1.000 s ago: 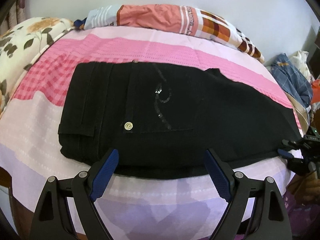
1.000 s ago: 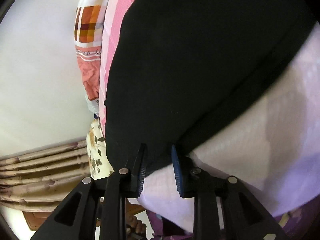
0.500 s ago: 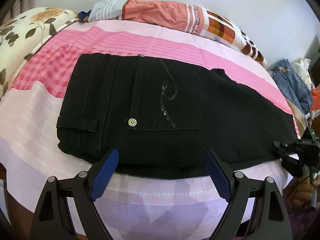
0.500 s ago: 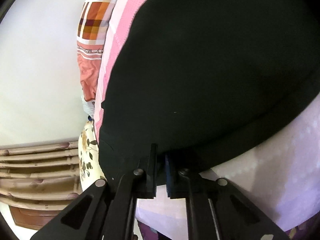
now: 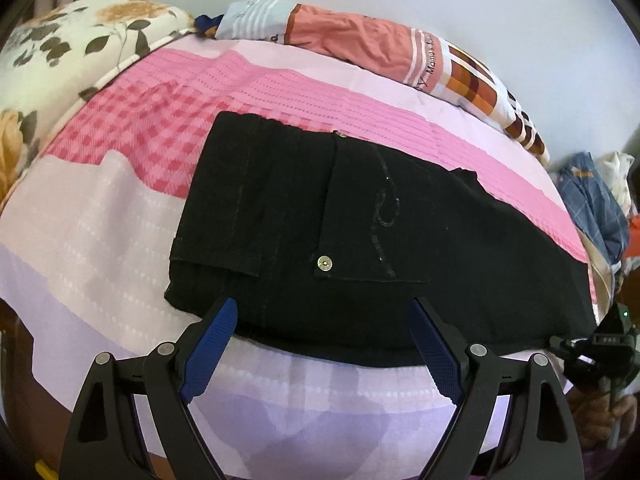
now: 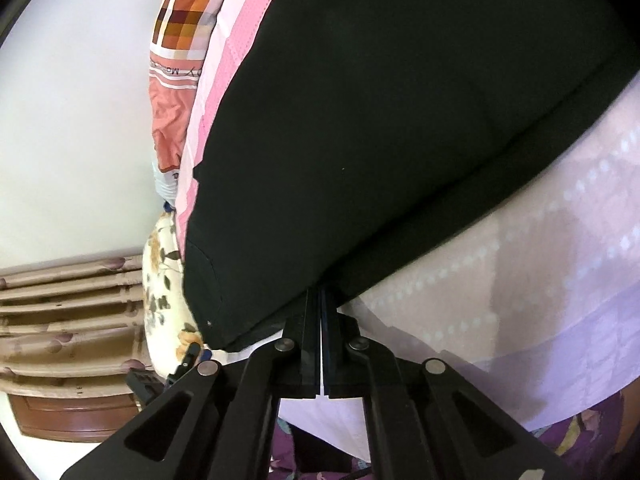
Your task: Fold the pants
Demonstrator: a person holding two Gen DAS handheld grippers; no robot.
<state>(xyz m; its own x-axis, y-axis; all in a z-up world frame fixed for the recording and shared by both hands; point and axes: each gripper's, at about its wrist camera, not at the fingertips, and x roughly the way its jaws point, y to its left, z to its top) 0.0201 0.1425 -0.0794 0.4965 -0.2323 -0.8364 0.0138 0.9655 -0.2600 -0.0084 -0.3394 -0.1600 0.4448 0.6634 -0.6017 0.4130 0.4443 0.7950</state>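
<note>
Black pants [image 5: 360,240] lie flat on the pink and lilac bed cover [image 5: 120,240], waist at the left, legs running right, back pocket with a metal button up. My left gripper [image 5: 320,344] is open, its blue-padded fingers just above the near edge of the waist part. My right gripper [image 6: 321,300] is shut on the near edge of the pants [image 6: 400,140] at the leg end. It also shows in the left wrist view [image 5: 600,344] at the right edge of the bed.
A floral pillow [image 5: 60,48] lies at the far left and an orange patterned pillow [image 5: 380,48] along the wall. A pile of clothes [image 5: 596,204] sits beyond the bed's right end. A wooden headboard [image 6: 60,312] stands behind the floral pillow.
My right gripper has closed on the near edge of the pants' leg end. My left gripper stayed open and shifted left along the bed, so the pants sit further right in its view.
</note>
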